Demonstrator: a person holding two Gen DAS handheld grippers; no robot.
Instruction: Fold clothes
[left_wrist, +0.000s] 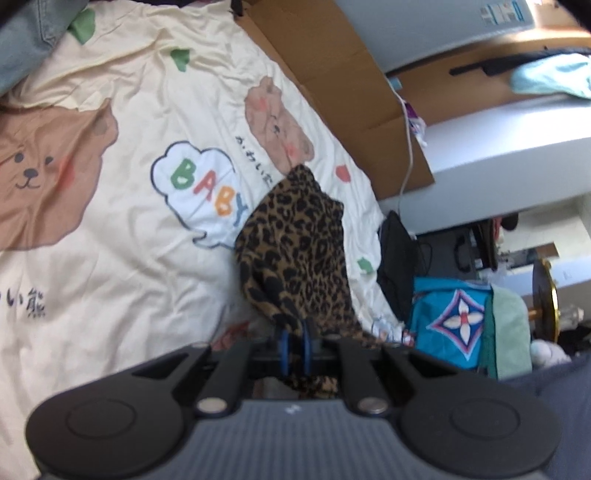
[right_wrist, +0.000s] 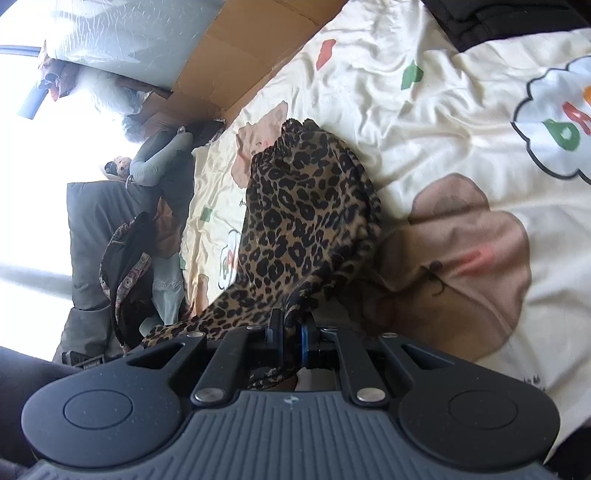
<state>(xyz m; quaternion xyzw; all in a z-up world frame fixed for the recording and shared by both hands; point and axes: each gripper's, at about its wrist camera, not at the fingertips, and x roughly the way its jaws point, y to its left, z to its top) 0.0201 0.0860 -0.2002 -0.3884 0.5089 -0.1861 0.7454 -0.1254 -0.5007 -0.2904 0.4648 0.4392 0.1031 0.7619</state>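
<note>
We've got one leopard-print garment (left_wrist: 295, 243), pinched by both grippers at once. Left gripper (left_wrist: 295, 347): blue pads pressed together on a bunched edge of the cloth, fabric running away from it toward 12 o'clock in the left wrist view. Right gripper (right_wrist: 292, 332): fingers likewise clamped on a gathered bit of the print, cloth rising toward 11–12 o'clock in the right wrist view, with a loose tail trailing off to 8 o'clock past the linkage.

The garment hangs or drapes between the tools and the cream bear-print bedsheet (left_wrist: 122, 206); its far end reaches the sheet near the "BABY" cloud (left_wrist: 201, 192). It's crumpled, no clean crease or flat panel visible, so we can't call it folded; whether this is a shake-out ahead of folding or a lift partway through a fold, the views don't settle.

Key relation: the cloth's long axis runs straight forward from each gripper, along the fingers, toward the sheet. Both hold it equally close, at the very tips, so neither arm is nearer. How far apart the two pinch points sit on the garment we can't tell; neither camera shows the other gripper.

Cardboard (left_wrist: 332, 74) lies along the bed's far edge, clear of the cloth.
</note>
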